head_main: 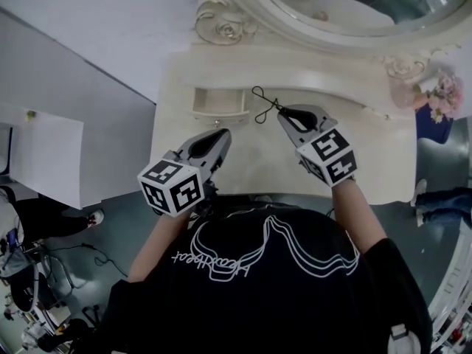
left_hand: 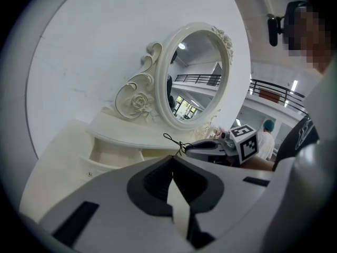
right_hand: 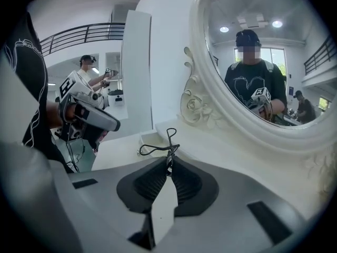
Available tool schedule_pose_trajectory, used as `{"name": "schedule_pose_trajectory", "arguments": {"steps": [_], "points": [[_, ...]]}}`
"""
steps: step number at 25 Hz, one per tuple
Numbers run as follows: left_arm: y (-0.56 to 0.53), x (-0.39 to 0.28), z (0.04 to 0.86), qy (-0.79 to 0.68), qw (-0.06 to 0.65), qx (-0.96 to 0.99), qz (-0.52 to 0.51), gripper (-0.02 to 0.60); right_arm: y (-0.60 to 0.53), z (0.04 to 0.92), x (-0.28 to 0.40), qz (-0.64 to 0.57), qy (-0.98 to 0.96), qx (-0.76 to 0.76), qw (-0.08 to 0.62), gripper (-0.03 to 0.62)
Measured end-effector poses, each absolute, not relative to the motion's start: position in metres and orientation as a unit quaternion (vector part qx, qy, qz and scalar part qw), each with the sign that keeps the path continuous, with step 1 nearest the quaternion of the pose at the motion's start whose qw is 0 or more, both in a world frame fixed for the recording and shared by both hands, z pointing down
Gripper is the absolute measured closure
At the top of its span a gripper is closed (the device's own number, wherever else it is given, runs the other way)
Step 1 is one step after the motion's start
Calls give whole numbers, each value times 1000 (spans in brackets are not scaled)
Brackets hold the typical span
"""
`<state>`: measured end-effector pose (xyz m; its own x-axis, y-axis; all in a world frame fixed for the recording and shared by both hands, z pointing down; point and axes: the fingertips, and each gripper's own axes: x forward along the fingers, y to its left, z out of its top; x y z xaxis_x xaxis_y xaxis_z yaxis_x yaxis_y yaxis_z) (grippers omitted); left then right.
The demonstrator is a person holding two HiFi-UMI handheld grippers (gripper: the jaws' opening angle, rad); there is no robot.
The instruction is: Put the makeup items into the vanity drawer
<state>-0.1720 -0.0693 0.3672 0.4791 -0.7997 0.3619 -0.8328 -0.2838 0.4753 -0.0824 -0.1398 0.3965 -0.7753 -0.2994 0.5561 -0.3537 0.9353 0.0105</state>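
Note:
A black eyelash curler (head_main: 263, 104) with looped handles sticks out from the tips of my right gripper (head_main: 282, 114), which is shut on it. It hangs just above the cream vanity top (head_main: 251, 161), to the right of the small open drawer (head_main: 220, 103). In the right gripper view the eyelash curler (right_hand: 158, 147) is pinched at the right gripper (right_hand: 169, 161), with the drawer (right_hand: 149, 139) beyond it. My left gripper (head_main: 223, 133) hovers over the tabletop in front of the drawer, shut with nothing in it. The left gripper (left_hand: 172, 161) view shows the drawer (left_hand: 108, 157) and the eyelash curler (left_hand: 174, 140).
An oval mirror (head_main: 354, 6) in an ornate white frame stands at the back of the vanity. A pink flower bunch (head_main: 442, 94) sits at the right end. A white wall panel (head_main: 74, 87) is to the left. A person's legs (head_main: 442, 201) stand at the right.

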Motion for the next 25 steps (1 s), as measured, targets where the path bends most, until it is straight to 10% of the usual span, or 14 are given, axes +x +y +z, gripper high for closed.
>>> {"name": "schedule_pose_trajectory", "arguments": {"steps": [25], "points": [[-66,-244,384,-545,338,767,19,575,-139,435,-197,39,-937,69,340,560]]}}
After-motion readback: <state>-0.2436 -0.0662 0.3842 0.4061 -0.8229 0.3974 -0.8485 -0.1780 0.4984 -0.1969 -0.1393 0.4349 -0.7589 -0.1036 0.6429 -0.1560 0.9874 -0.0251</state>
